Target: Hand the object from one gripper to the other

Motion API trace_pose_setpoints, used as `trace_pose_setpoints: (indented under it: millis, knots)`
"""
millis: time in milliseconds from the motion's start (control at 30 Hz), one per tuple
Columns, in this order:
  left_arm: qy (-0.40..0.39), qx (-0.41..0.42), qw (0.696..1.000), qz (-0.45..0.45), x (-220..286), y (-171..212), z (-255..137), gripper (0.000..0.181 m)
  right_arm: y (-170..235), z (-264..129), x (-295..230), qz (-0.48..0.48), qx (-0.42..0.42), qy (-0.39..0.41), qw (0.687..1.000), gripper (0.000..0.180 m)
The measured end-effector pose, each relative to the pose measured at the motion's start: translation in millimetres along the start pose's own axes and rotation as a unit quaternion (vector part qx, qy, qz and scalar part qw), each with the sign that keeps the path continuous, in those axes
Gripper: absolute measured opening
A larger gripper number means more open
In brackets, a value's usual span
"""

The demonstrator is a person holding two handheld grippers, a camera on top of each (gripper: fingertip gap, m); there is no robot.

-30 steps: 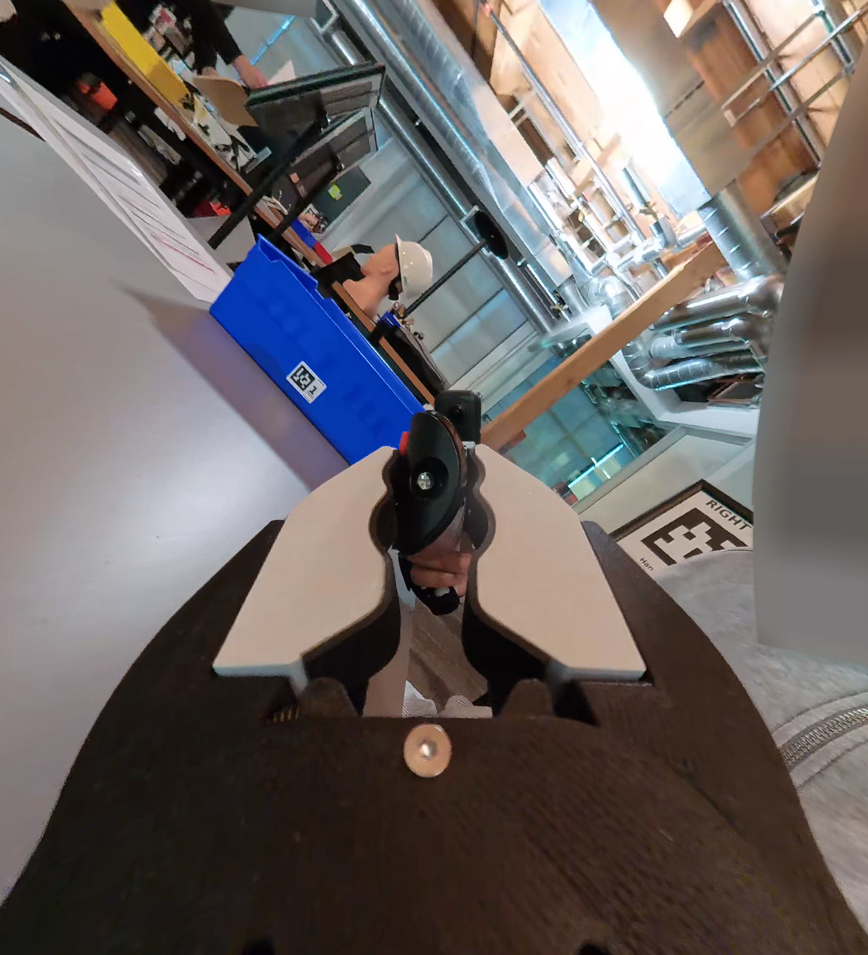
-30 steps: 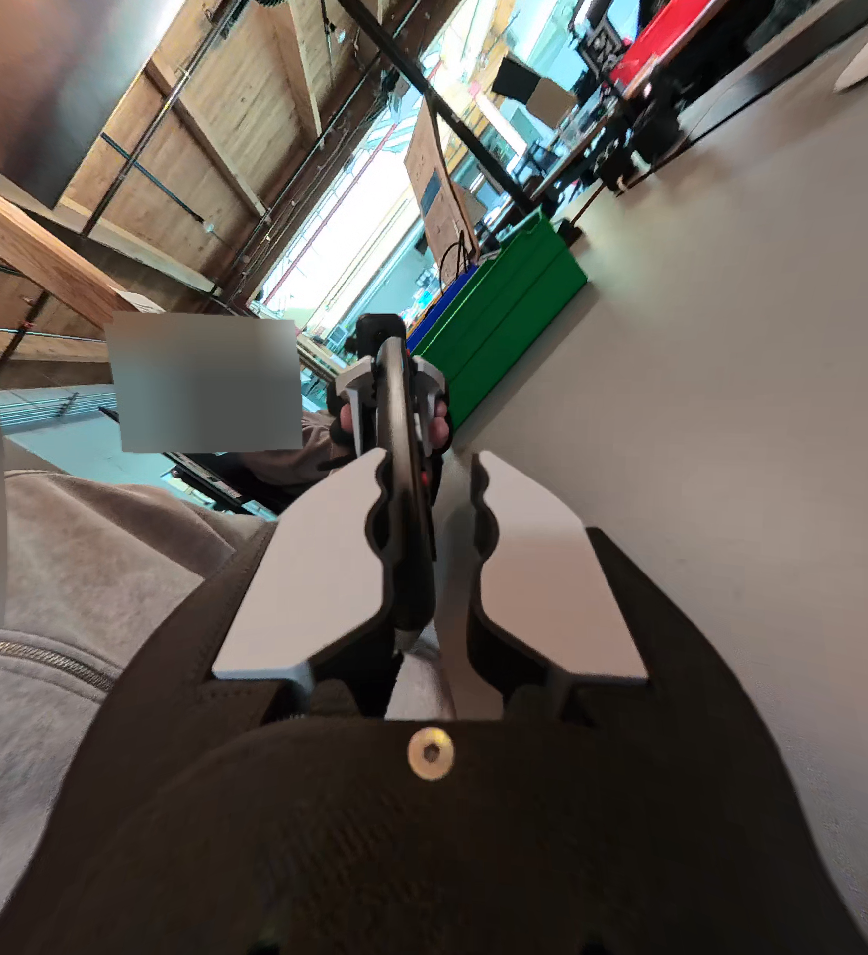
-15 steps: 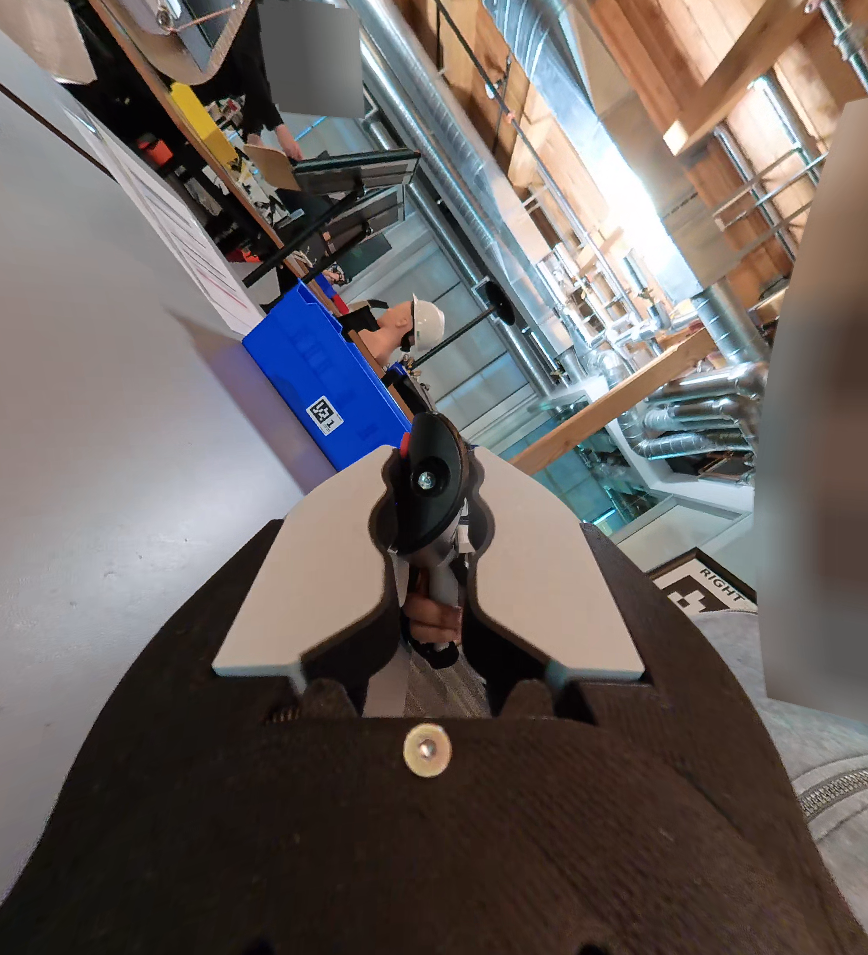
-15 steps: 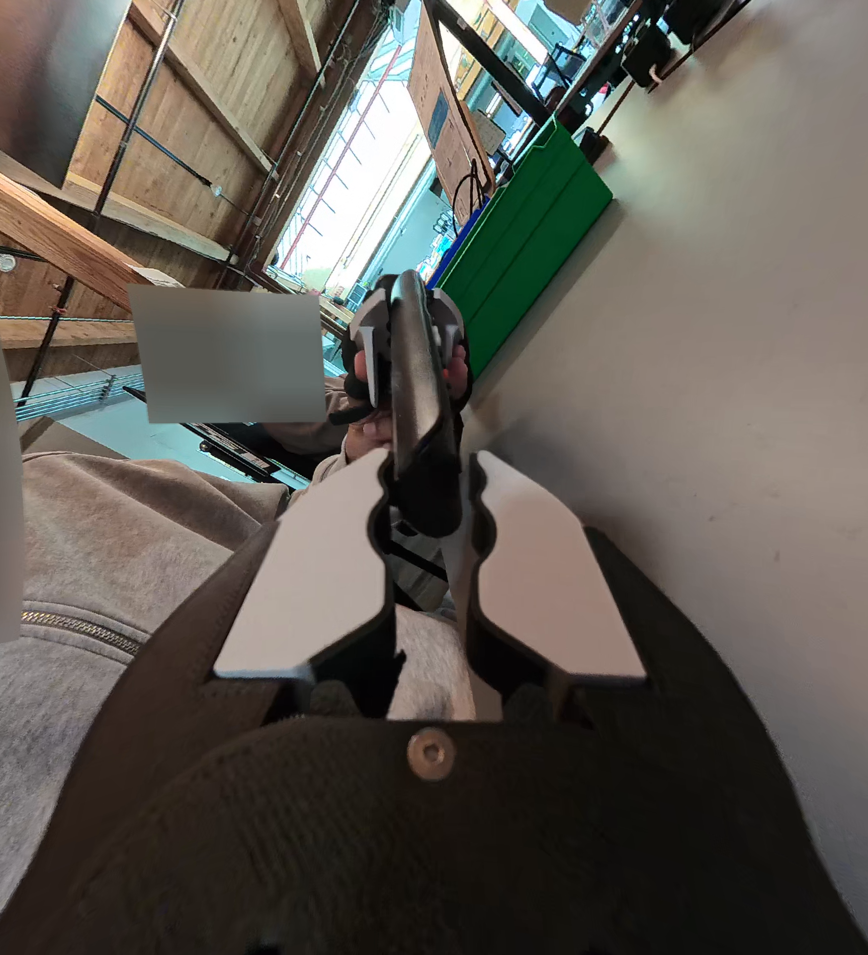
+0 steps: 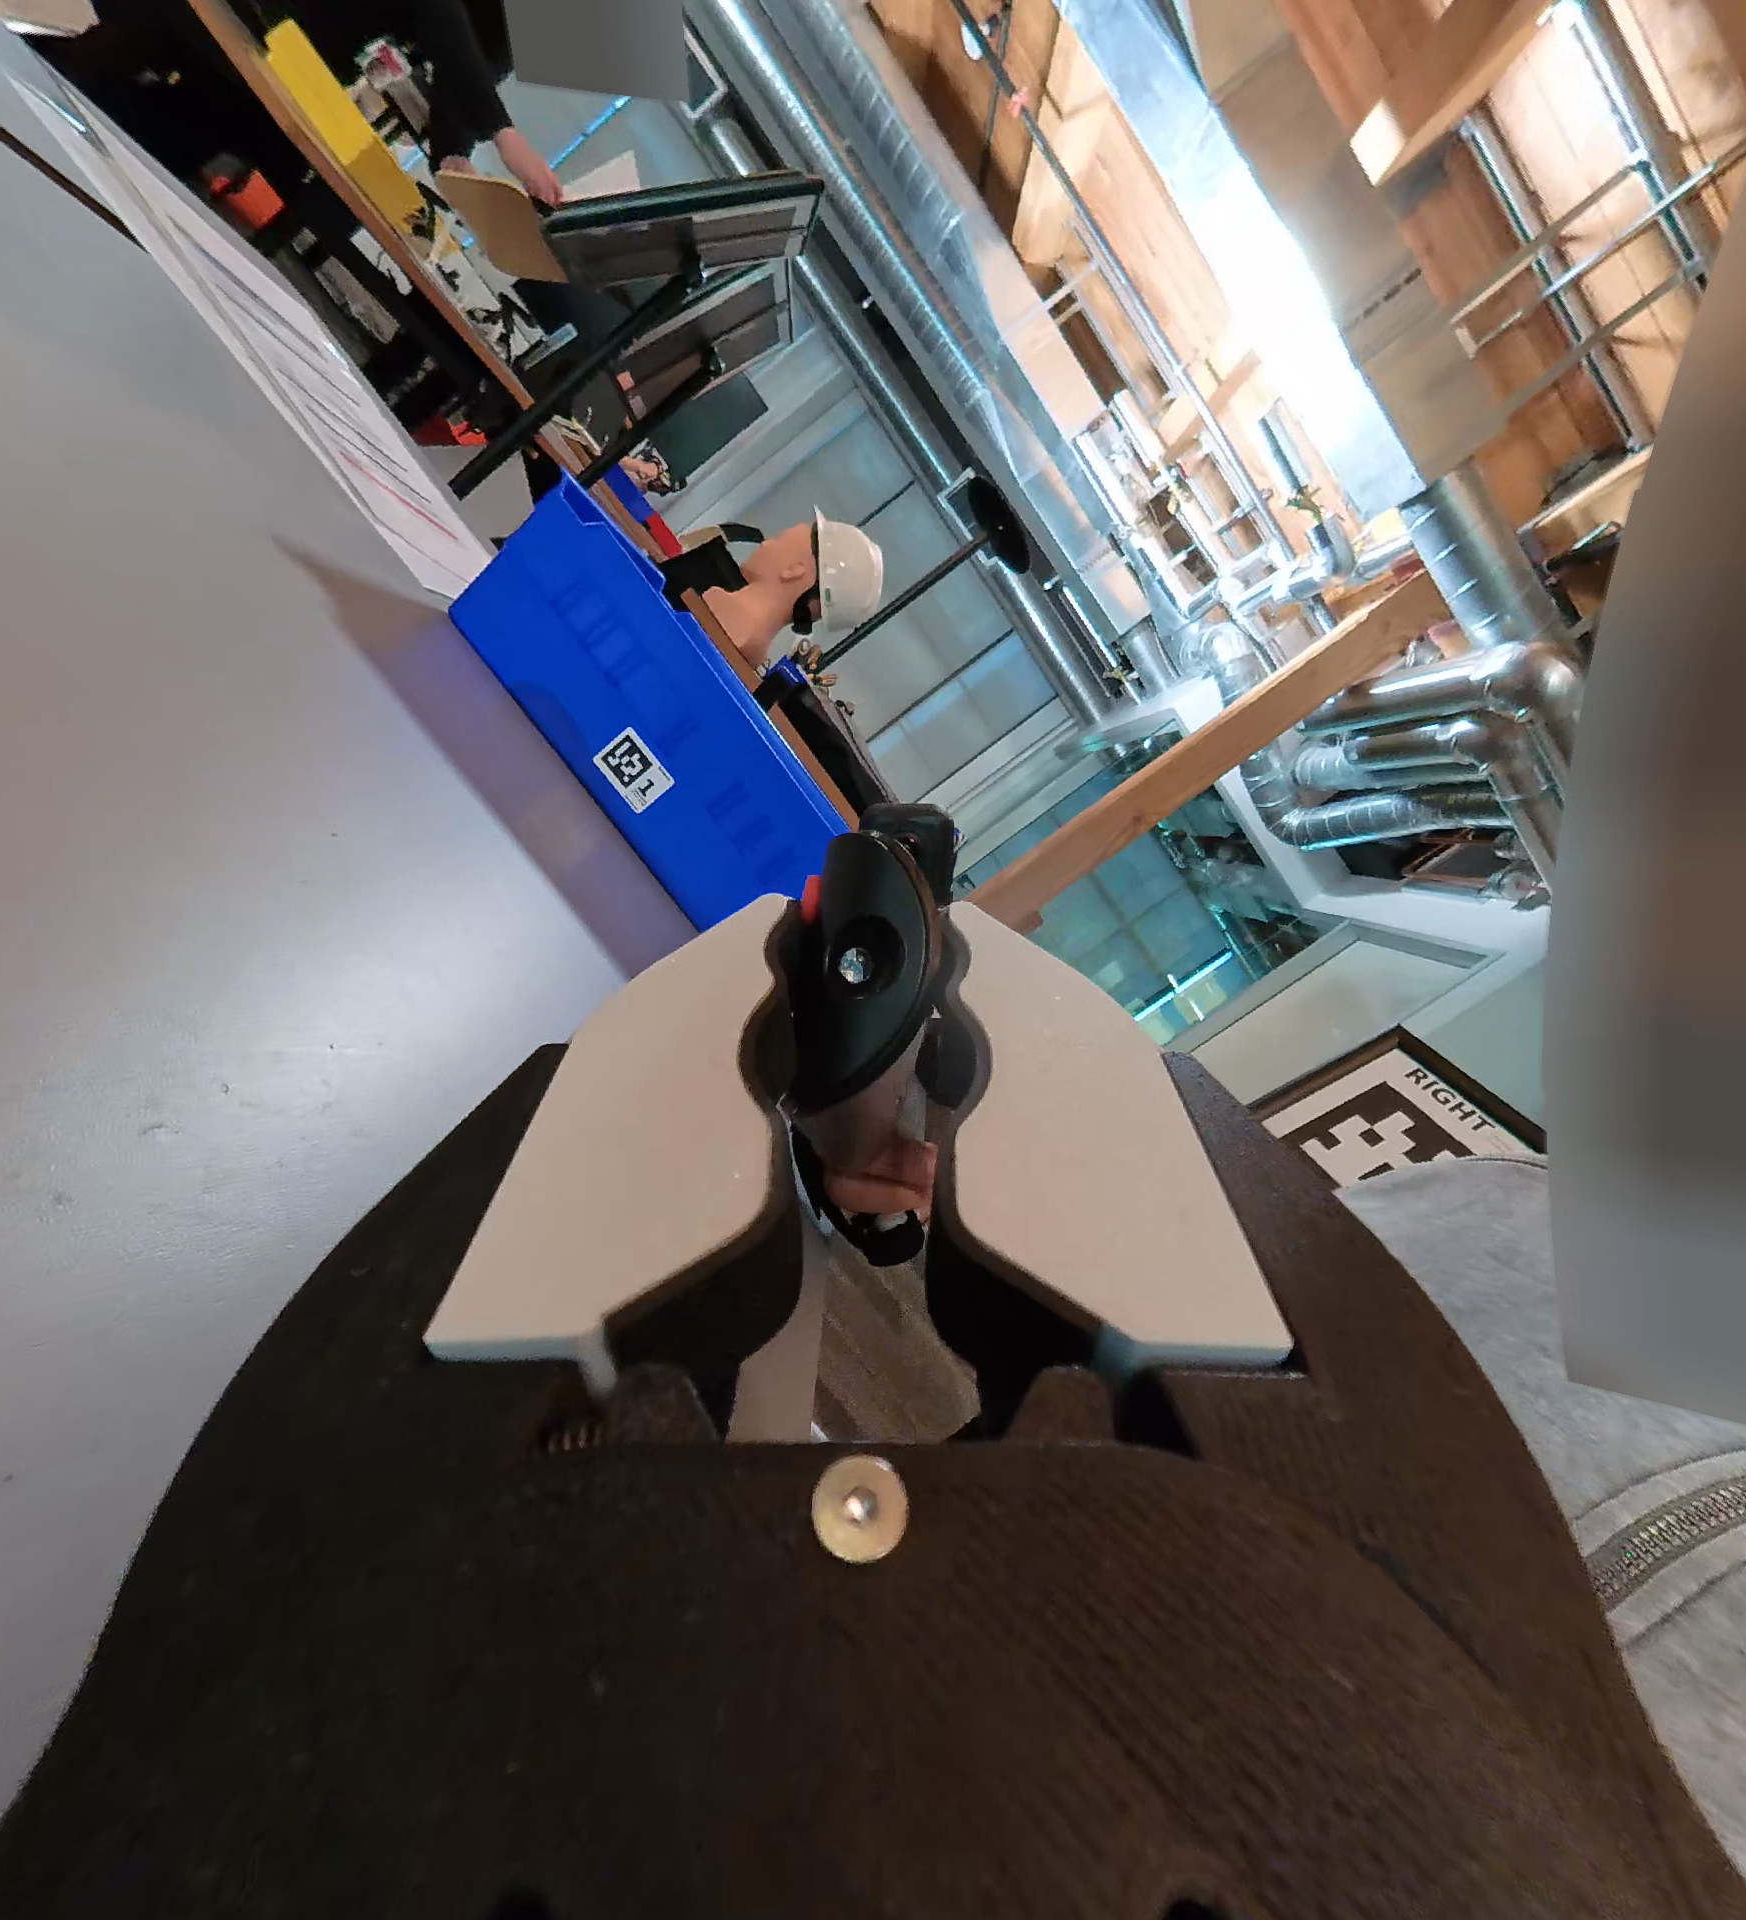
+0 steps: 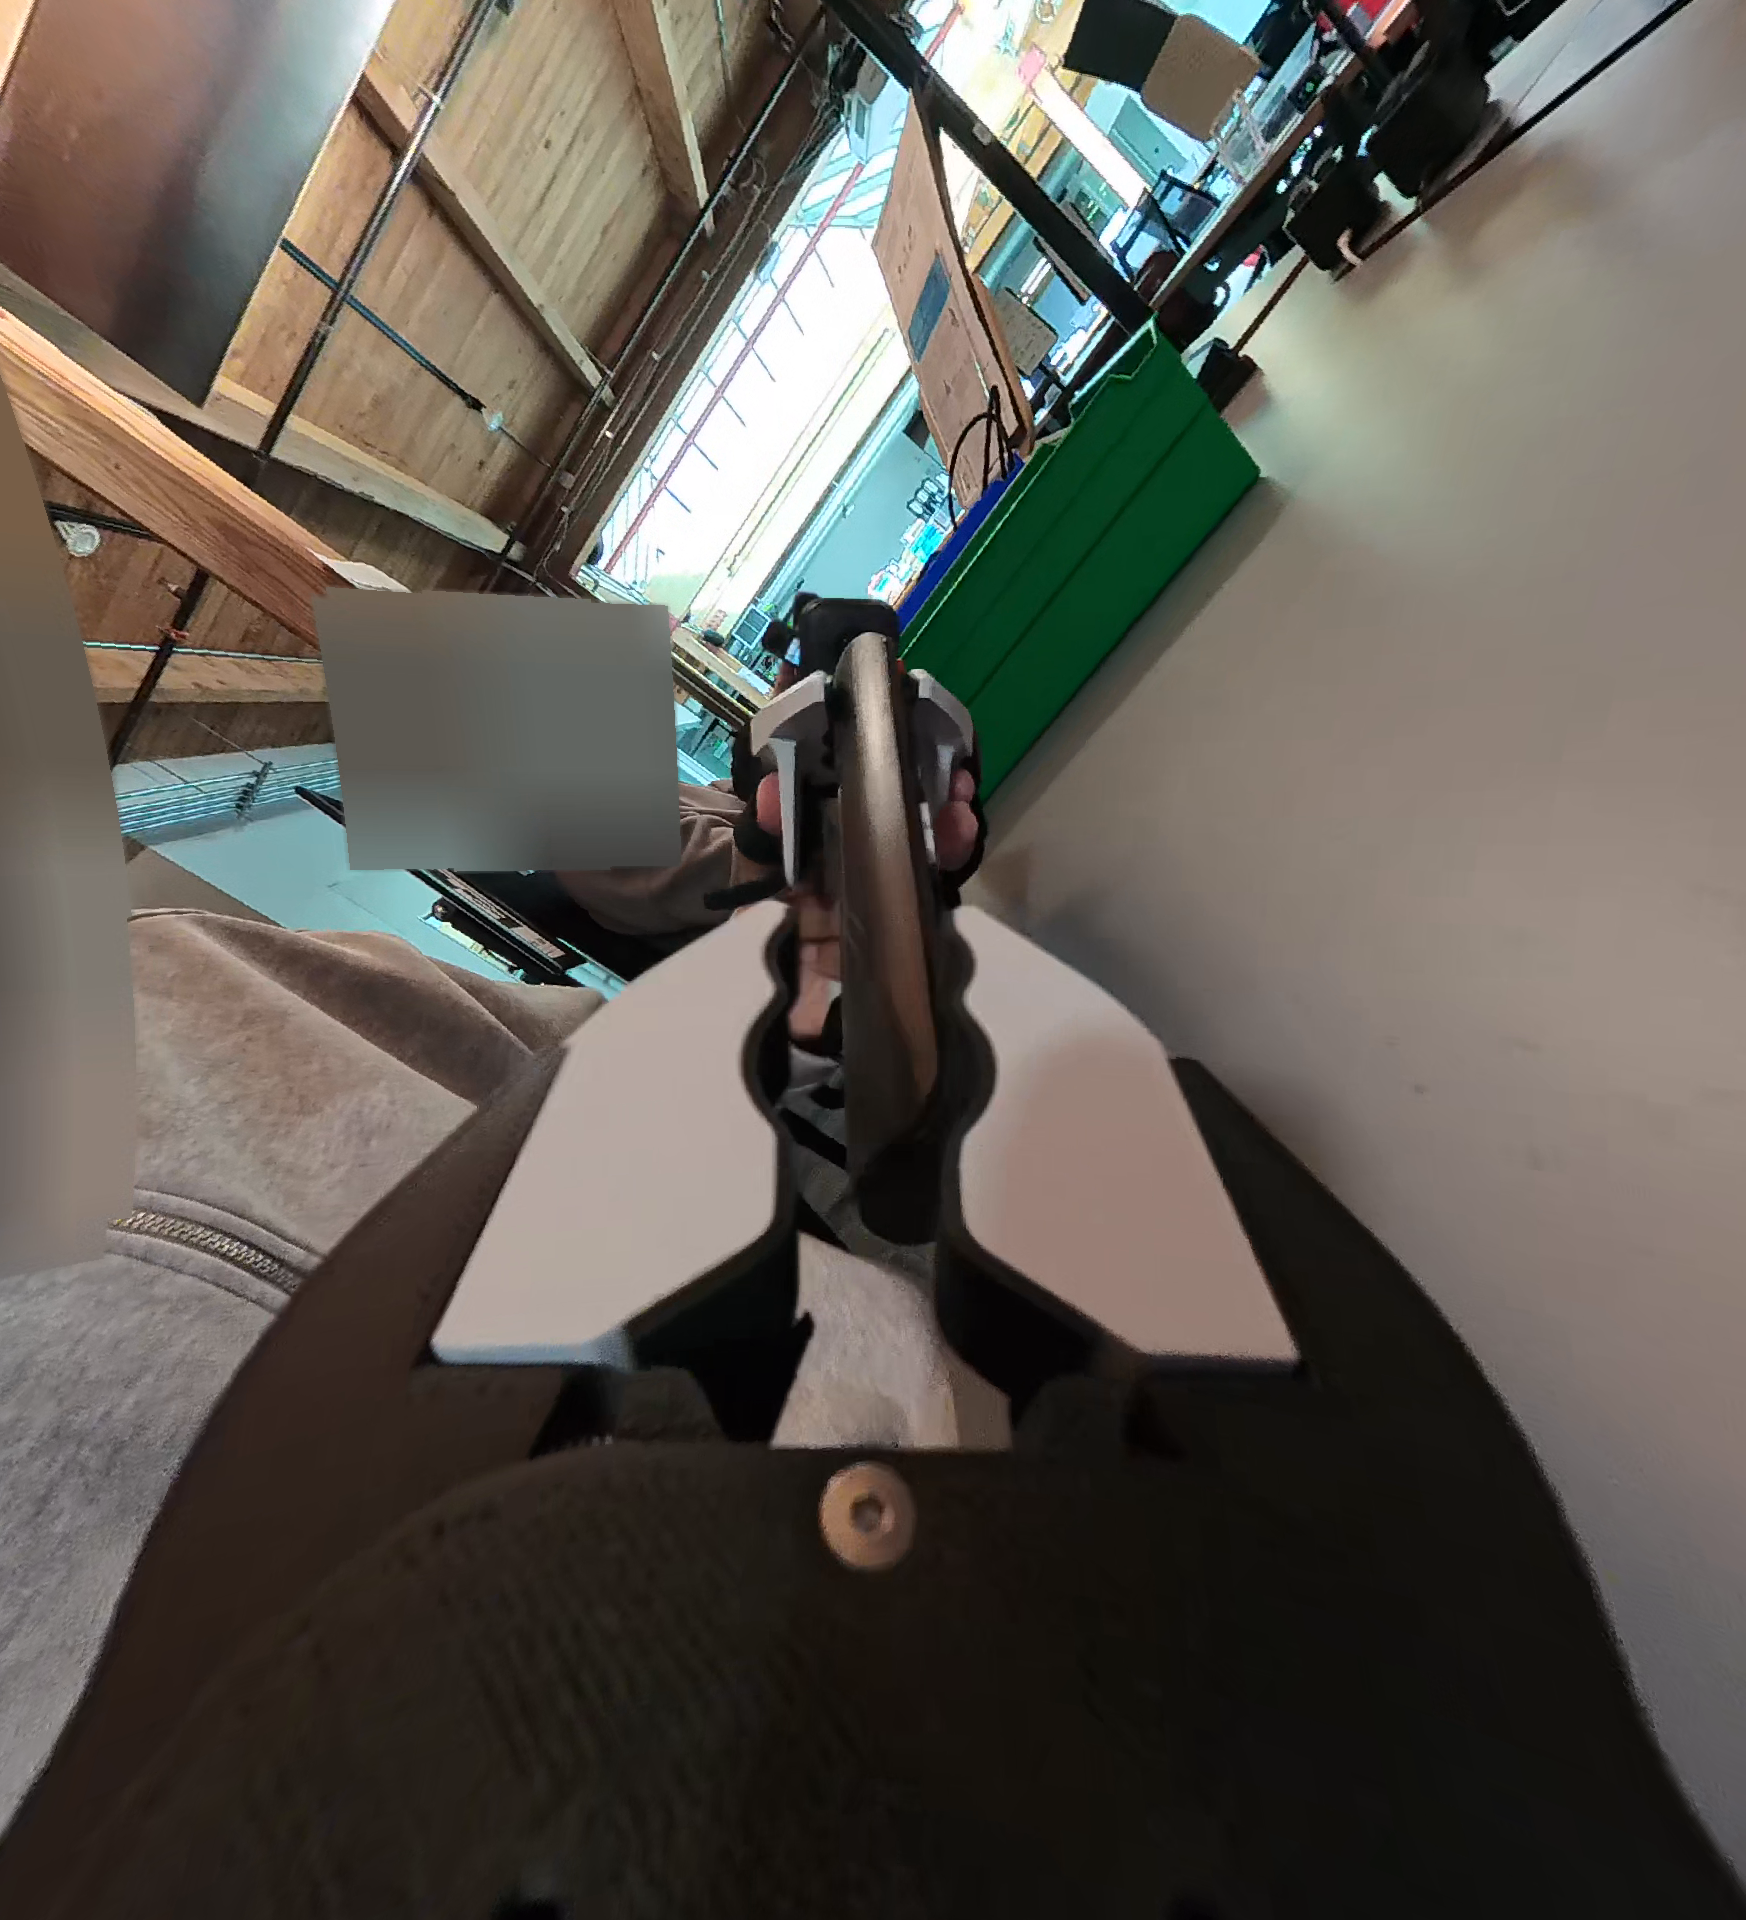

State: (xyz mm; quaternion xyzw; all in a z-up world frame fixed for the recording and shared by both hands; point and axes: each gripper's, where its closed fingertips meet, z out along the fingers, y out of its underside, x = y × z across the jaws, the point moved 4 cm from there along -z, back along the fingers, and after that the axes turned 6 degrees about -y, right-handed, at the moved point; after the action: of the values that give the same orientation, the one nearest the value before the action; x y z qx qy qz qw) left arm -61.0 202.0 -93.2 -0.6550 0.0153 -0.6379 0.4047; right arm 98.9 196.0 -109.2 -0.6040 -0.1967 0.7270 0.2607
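Observation:
A black object (image 5: 853, 997) with a silver screw and a small red part sits between the fingertips of my left gripper (image 5: 864, 935), which is shut on it. In the right wrist view the same object (image 6: 879, 831) shows edge-on and reaches in between the fingers of my right gripper (image 6: 864, 956). It lies against the right finger, with a gap to the left finger, so the right jaws are open around it. The left gripper (image 6: 864, 727) shows farther off, clamped on the object's far end. Both grippers face each other above the table.
A blue bin (image 5: 640, 727) stands on the grey table (image 5: 173, 935) beside a printed sheet (image 5: 277, 343). A green bin (image 6: 1077, 582) stands on the table's (image 6: 1471, 831) other side. The person's grey zipped top (image 6: 225, 1143) is close behind both grippers. There is about 10 cm between the tips of the two grippers.
The right gripper has pushed forward, so the object reaches deeper between its fingers and has shifted from the left finger to the right one. The left gripper keeps its hold.

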Motion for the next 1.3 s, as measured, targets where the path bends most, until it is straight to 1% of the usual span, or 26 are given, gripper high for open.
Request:
trace_pose_setpoints:
  millis: [33, 133, 200, 300, 400, 467, 700, 833, 933, 1000, 1067, 1133, 1233, 1300]
  knots:
    - [0.0, 0.004, 1.0, -0.003, 0, -1, -1, 0.021, 1, 1, -1, 0.001, -0.001, -0.003, 1.0, 0.03]
    - [-0.001, 0.01, 1.0, -0.008, -2, -3, -3, 0.021, 5, 2, 3, -0.003, -0.018, 0.013, 1.0, 0.033]
    - [0.0, 0.02, 1.0, -0.014, -2, -6, -4, 0.021, 6, 2, 5, -0.009, -0.025, 0.025, 0.999, 0.037]
    - [0.005, 0.041, 0.999, -0.026, -2, -10, -7, 0.021, 7, 4, 6, -0.005, -0.021, 0.031, 0.999, 0.041]
    - [0.009, 0.055, 0.998, -0.033, -1, -11, -9, 0.022, 9, 8, 6, -0.001, -0.022, 0.027, 0.999, 0.038]
    - [0.009, 0.053, 0.998, -0.036, -1, -9, -7, 0.022, 9, 9, 4, -0.009, -0.022, 0.026, 0.999, 0.026]
    - [0.018, 0.043, 0.998, -0.052, -3, -3, -4, 0.022, 5, 6, 2, -0.032, -0.015, 0.035, 0.999, 0.024]
    - [0.014, 0.029, 0.999, -0.028, -1, -3, -3, 0.028, 2, 1, 5, -0.013, -0.008, 0.033, 0.999, 0.024]
    - [-0.016, 0.021, 0.999, 0.017, -2, -5, -2, 0.051, 2, -4, 10, 0.002, -0.015, 0.048, 0.999, 0.024]
    - [-0.043, 0.016, 0.996, 0.074, -1, -9, -4, 0.062, 3, -7, 14, 0.014, -0.027, 0.06, 0.998, 0.024]
    - [-0.075, -0.009, 0.983, 0.167, 1, -11, -5, 0.067, 5, -10, 18, 0.025, -0.04, 0.068, 0.997, 0.024]
    - [-0.12, -0.047, 0.952, 0.279, 0, -9, -6, 0.07, 6, -12, 20, 0.035, -0.047, 0.071, 0.996, 0.024]
    - [-0.178, -0.111, 0.876, 0.435, -2, 1, -6, 0.07, 7, -14, 22, 0.047, -0.046, 0.072, 0.995, 0.024]
    - [-0.198, -0.154, 0.822, 0.51, -3, 13, -2, 0.07, 7, -13, 24, 0.051, -0.046, 0.075, 0.995, 0.024]
